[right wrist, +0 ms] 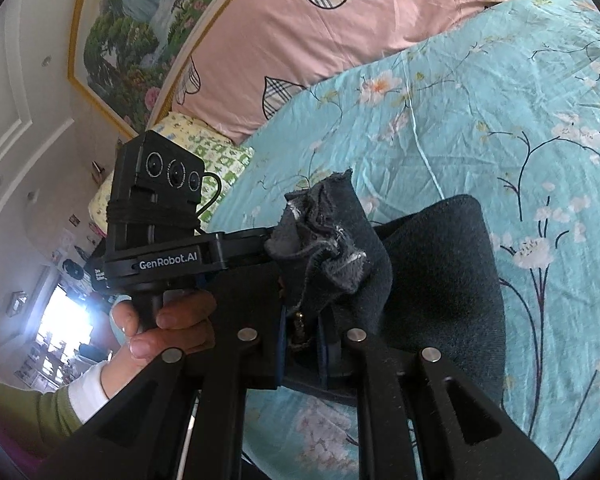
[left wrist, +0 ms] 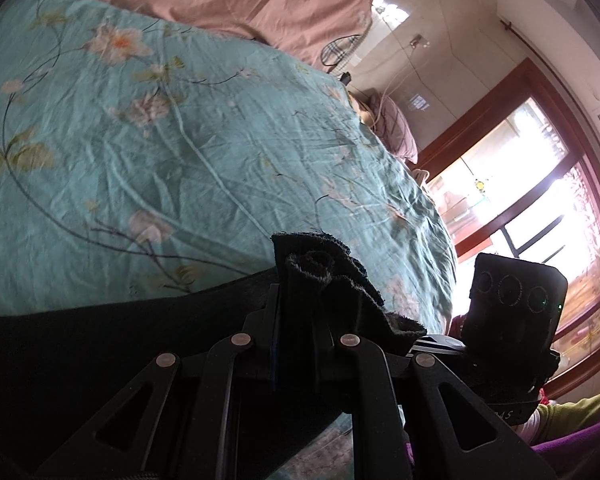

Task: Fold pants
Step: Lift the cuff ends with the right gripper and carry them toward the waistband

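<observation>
- Risk: both grips are only on a bunched edge of the pants (left wrist: 332,292). The right gripper (right wrist: 304,320) has a crumpled wad poking past its fingers (right wrist: 276,320), so a tug or a fast swing could pull the cloth free and the fold would drop crooked.
- Risk: the right fingers are closed tight on cloth, but the grip looks slightly looser than the left's. If it eases further before the edge is laid down, that corner probably falls short.
- Risk: the two grippers sit close side by side, with the other unit's camera block just beside each. Crossing or bumping them would likely twist the fabric between.
- Risk: the bedsheet (left wrist: 160,140) is wrinkled and soft; dragging the pants could ruck both up.
- Left gripper (left wrist: 300,320): fingers (left wrist: 270,320) nearly fully closed, clamped on a rolled, frayed edge of the same garment.
- Left hand (right wrist: 168,328) is seen around its gripper's handle, green sleeve with a white cuff.
- Pants: dark, near-black thick fabric, fuzzy raw edge, lighter fleecy inside. Held up at one edge by both grippers, the rest trailing onto the floral teal bedsheet near the bed's near side.
- Pink pillow (right wrist: 300,40) well apart at the head.
</observation>
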`<state>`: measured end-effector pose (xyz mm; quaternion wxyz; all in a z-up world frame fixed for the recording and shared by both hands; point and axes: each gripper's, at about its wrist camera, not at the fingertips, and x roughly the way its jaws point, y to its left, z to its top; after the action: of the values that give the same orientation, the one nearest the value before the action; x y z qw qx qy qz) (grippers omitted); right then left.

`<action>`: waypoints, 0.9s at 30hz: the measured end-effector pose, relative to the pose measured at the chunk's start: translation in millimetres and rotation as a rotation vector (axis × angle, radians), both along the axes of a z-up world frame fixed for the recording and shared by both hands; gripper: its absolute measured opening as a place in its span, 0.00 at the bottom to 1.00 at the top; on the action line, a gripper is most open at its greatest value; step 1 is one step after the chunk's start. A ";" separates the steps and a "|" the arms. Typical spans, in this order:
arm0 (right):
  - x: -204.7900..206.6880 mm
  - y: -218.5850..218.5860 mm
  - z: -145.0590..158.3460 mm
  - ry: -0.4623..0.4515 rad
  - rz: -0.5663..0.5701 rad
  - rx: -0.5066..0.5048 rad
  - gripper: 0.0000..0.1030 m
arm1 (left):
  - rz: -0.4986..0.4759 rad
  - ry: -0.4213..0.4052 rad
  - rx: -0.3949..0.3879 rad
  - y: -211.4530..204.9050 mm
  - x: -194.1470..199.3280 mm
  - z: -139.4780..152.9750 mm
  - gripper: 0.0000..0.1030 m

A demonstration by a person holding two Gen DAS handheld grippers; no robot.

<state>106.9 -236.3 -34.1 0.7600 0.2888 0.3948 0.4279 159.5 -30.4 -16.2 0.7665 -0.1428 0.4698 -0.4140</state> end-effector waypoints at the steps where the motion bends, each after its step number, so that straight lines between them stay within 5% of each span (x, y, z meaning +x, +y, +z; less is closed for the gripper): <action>1: -0.1 1.0 -0.8 0.001 0.001 -0.005 0.15 | 0.008 0.006 0.003 1.8 0.3 -2.7 0.12; 20: -12.1 38.7 5.0 -0.033 0.134 -0.061 0.55 | 0.257 0.064 0.022 74.0 -32.0 -15.9 0.15; 27: -16.3 45.9 11.9 -0.030 0.168 -0.041 0.57 | 0.357 0.073 0.005 100.7 -50.0 -13.1 0.15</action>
<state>90.6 -190.4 -22.2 0.7331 0.2323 0.4150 0.4863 109.5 70.4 -29.4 0.8106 -0.2370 0.4655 -0.2648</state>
